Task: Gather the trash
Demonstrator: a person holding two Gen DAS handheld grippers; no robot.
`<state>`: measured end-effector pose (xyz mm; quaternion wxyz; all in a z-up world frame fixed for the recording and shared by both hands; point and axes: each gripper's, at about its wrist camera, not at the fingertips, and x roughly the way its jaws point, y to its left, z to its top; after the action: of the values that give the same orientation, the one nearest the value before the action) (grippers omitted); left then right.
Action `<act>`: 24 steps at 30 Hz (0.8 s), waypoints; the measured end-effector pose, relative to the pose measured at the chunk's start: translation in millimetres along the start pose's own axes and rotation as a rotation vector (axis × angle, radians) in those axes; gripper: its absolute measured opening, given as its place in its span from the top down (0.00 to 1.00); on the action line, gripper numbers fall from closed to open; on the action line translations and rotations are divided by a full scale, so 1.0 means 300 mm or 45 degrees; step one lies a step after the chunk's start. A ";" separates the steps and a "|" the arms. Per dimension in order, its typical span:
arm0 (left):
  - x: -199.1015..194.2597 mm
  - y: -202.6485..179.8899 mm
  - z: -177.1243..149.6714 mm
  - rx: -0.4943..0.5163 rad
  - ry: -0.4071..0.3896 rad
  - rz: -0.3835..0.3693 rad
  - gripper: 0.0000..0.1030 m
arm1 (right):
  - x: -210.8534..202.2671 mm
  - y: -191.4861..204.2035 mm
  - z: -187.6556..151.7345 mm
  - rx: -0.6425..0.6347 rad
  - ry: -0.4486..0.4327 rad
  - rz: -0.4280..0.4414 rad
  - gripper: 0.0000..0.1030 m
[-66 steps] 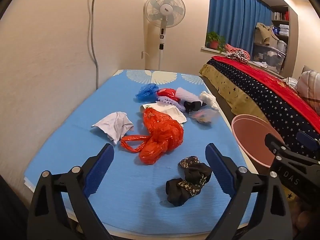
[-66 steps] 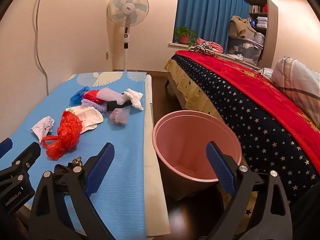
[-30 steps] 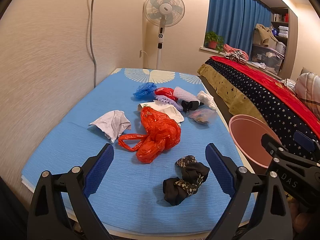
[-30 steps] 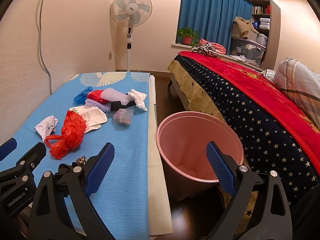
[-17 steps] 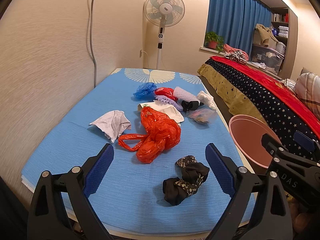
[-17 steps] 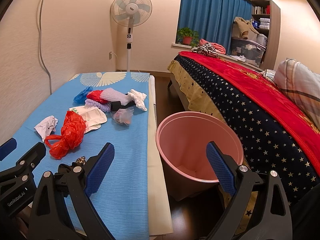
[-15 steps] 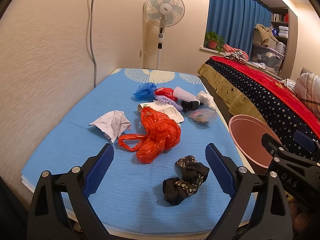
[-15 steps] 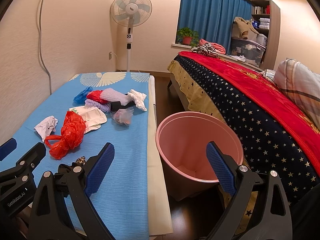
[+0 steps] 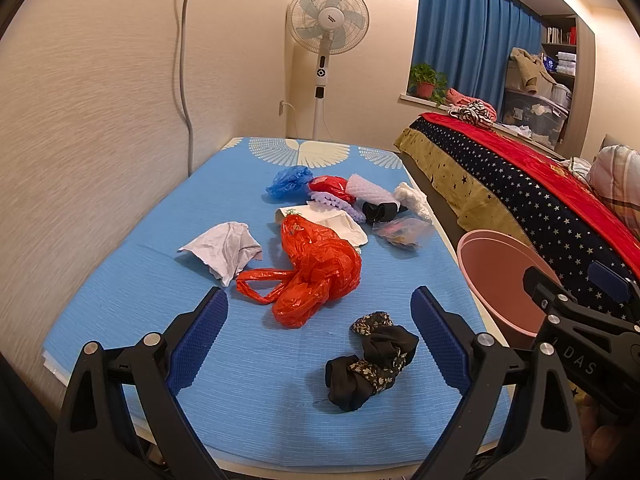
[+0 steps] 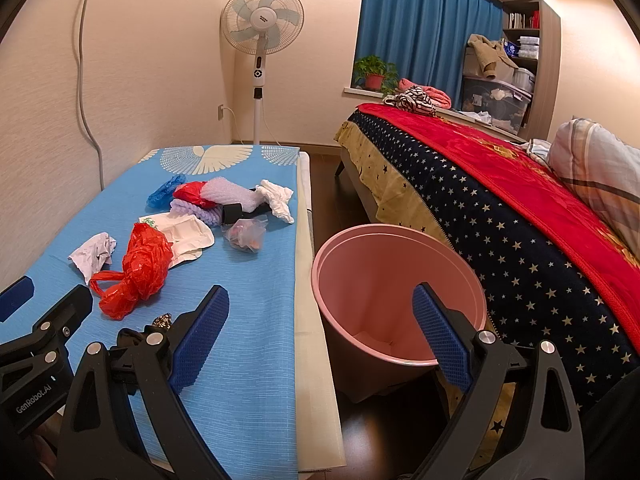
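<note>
So we're holding both grippers out over the near end of a low table with a blue mat (image 9: 120, 264), and both are spread wide with nothing between the fingers. The left gripper (image 9: 318, 332) is hovering above the mat's near edge, and the closest bit of trash is a black rag (image 9: 372, 360) with a floral trim, lying just past the tips toward the right finger, not touching either pad. At about 12 o'clock from that gripper an orange bag (image 9: 312, 272) is sitting crumpled with its handles flopped out to the left, and a wad of white paper (image 9: 224, 250) is lying just beside it at 10 o'clock. Further back there's a whole pile touching each other: a white wrapper (image 9: 332, 220), a clear baggie (image 9: 402, 232), a blue bag (image 9: 290, 180), a red bag (image 9: 330, 186), some bubble wrap (image 9: 366, 190) and a white cloth (image 9: 412, 200). The right gripper (image 10: 320, 330) is hanging off the table's right side, released too, looking straight into a pink bin (image 10: 400, 240) that's standing on the floor between the table and a bed (image 10: 520, 220). The bin is looking empty from what we're seeing. A fan (image 10: 262, 20) is standing at the far wall.
</note>
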<state>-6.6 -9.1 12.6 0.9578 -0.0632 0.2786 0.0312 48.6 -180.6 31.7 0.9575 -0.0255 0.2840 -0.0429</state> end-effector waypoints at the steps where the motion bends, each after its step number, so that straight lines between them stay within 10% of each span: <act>1: 0.000 0.000 0.000 0.000 0.001 0.000 0.13 | 0.000 0.000 0.000 0.000 0.000 0.000 0.12; 8: -0.001 -0.001 0.000 -0.001 0.000 0.001 0.13 | -0.009 0.001 0.007 0.003 -0.007 0.013 0.13; 12: -0.005 0.011 0.007 -0.020 -0.006 0.014 0.13 | -0.016 -0.005 0.008 0.014 -0.016 0.049 0.30; 16: -0.009 0.036 0.022 -0.047 -0.007 0.076 0.32 | -0.004 0.013 0.003 0.017 0.009 0.176 0.42; 24: -0.002 0.092 0.033 -0.104 -0.005 0.126 0.38 | 0.046 0.143 -0.031 -0.060 0.072 0.451 0.42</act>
<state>-4.3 19.8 18.3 0.9523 -0.0885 0.2779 0.0900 57.8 -139.5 13.3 0.9409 0.0037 0.3118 0.1324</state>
